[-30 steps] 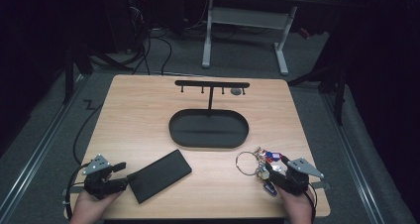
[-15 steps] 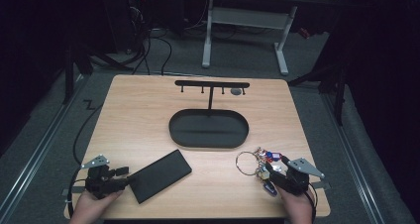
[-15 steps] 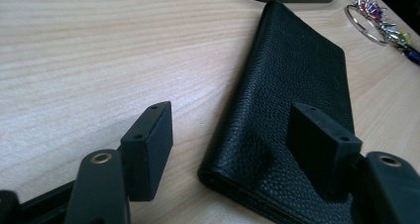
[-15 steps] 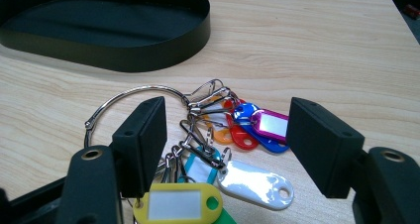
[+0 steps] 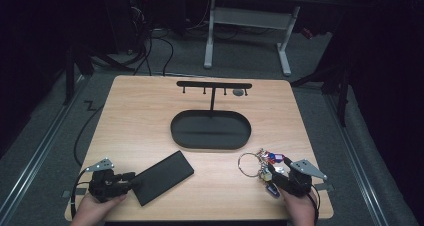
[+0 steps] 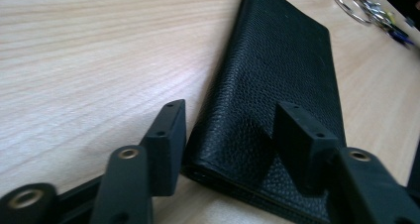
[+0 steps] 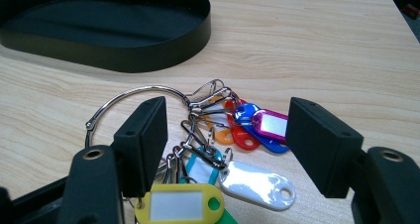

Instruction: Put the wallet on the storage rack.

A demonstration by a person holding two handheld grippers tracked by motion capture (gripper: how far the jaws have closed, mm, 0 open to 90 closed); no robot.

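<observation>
Now, high view: wooden table (image 5: 140, 116) fills the centre of the frame. Black oval tray (image 5: 210, 129) sits mid-frame, with a thin black T-shaped stand (image 5: 213, 86) rising at its upper edge. Lower left: left gripper (image 5: 131, 177) held in a hand (image 5: 92, 210), jaws pointing right at the near end of a black leather wallet (image 5: 161, 177) lying flat and slanted. Left gripper view: jaws apart, straddling the wallet's (image 6: 277, 85) near corner, one jaw beside its edge over bare wood, the other over the leather; contact cannot be told. Lower right: right gripper (image 5: 274, 175) in the other hand (image 5: 298, 212), at a key bunch (image 5: 261, 164) on a large metal ring, just below the tray's right end. Right gripper view: jaws wide apart, either side of the key bunch (image 7: 223, 135) with its coloured tags; tray wall (image 7: 148, 55) at upper left.
</observation>
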